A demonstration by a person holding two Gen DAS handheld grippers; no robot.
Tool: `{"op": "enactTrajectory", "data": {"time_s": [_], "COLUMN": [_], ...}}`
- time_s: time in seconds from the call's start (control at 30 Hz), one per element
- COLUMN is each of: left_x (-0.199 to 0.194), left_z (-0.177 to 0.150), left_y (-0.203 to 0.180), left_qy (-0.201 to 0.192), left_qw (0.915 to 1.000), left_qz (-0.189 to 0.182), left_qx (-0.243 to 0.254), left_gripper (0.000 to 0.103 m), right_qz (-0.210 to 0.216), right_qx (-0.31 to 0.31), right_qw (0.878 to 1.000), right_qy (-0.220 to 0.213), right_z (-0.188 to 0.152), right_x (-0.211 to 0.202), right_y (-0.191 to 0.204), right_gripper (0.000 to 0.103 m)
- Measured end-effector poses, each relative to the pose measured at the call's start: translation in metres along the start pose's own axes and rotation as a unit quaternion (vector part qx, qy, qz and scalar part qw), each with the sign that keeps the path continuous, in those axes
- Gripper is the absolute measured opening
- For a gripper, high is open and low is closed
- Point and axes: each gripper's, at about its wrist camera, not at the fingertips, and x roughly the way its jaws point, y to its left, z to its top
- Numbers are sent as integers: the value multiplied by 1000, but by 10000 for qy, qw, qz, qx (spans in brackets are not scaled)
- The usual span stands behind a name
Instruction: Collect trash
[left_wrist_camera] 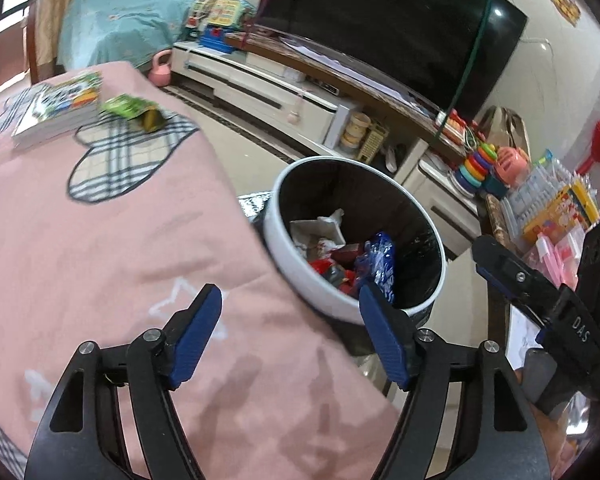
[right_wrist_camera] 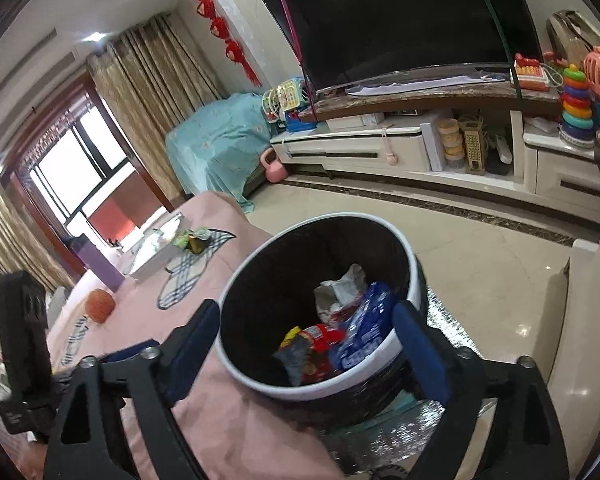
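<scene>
One round white-rimmed bin (right_wrist_camera: 320, 304) stands just beside the pink cloth (left_wrist_camera: 100, 240), and it is the only container in play. Inside lie one blue wrapper (right_wrist_camera: 366, 328), one red-and-yellow packet (right_wrist_camera: 314, 346) and some crumpled white paper (right_wrist_camera: 340, 286) (how many scraps cannot be told). The blue wrapper's long axis runs from the near rim toward the bin's far wall. One green packet (left_wrist_camera: 134, 110) rests on the cloth well beyond the bin, beside one book (left_wrist_camera: 56, 110). The left gripper (left_wrist_camera: 290, 332) and the right gripper (right_wrist_camera: 304, 338) both gape wide near the bin, gripping nothing.

Glossy white bin rim (right_wrist_camera: 384, 348); matt pink cloth cover (left_wrist_camera: 100, 248); shiny floor tiles (right_wrist_camera: 480, 256)
</scene>
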Motion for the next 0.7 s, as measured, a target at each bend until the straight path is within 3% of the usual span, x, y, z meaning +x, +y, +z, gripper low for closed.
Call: {"op": "enactTrajectory", "data": {"time_s": [0.37,0.7], "left_x": [-56,-104], "left_z": [-48,-83], "left_y": [45,69], "left_qy": [-451,-1043], "left_qw": [9983,9930], "left_qz": [218,401], "left_qx": [-290,-375], "left_gripper": [75,80], "right_qz": [177,205], "right_qx": [43,-344], "right_qw": [9997,9991], "right_qy": [-170,-147], "right_z": [-36,-68], "right_x": [-26,-39], "right_y": [33,71], "right_gripper": [99,99]}}
